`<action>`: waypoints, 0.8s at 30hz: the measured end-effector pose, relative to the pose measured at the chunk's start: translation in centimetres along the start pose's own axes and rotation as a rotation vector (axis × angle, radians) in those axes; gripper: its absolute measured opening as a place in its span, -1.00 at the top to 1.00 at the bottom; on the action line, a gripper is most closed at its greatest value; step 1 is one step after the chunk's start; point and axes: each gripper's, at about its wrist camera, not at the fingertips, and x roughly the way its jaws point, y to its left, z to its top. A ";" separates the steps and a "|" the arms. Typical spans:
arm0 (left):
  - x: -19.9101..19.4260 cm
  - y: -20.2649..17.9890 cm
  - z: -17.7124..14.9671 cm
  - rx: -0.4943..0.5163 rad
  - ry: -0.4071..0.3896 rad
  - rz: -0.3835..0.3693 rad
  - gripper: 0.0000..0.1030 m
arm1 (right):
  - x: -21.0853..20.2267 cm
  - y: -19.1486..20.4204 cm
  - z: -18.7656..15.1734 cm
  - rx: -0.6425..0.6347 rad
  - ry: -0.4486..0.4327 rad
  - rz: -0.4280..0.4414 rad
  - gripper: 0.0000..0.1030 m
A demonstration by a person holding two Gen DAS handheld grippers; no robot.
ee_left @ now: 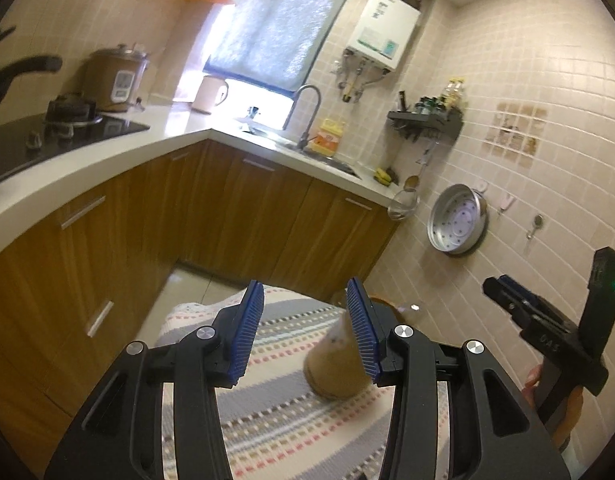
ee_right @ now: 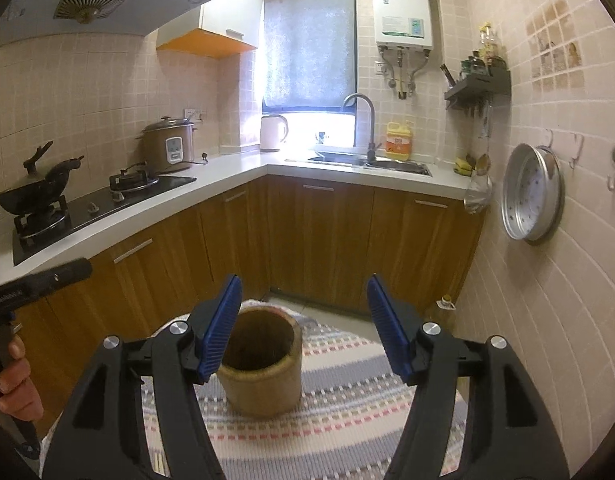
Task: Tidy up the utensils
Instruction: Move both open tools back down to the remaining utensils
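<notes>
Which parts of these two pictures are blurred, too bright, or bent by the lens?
Left wrist view: the bamboo holder is smeared by motion blur, and the window is blown out. Right wrist view: the holder is sharper with a soft rim, and the window strip glares white. Both views: fisheye bends the countertop and leaves dark corners.

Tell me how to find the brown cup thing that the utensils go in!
Look at the striped woven cloth in front of the wooden kitchen cabinets. On it stands a round bamboo holder, upright with its mouth open to the top, just ahead of the right gripper. It is the only thing standing on the cloth, plain tan and tube-shaped.
</notes>
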 end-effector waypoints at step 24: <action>-2.1 -3.7 -10.7 -0.051 0.304 -0.007 0.20 | -0.9 -3.5 -12.6 0.135 0.527 0.076 0.01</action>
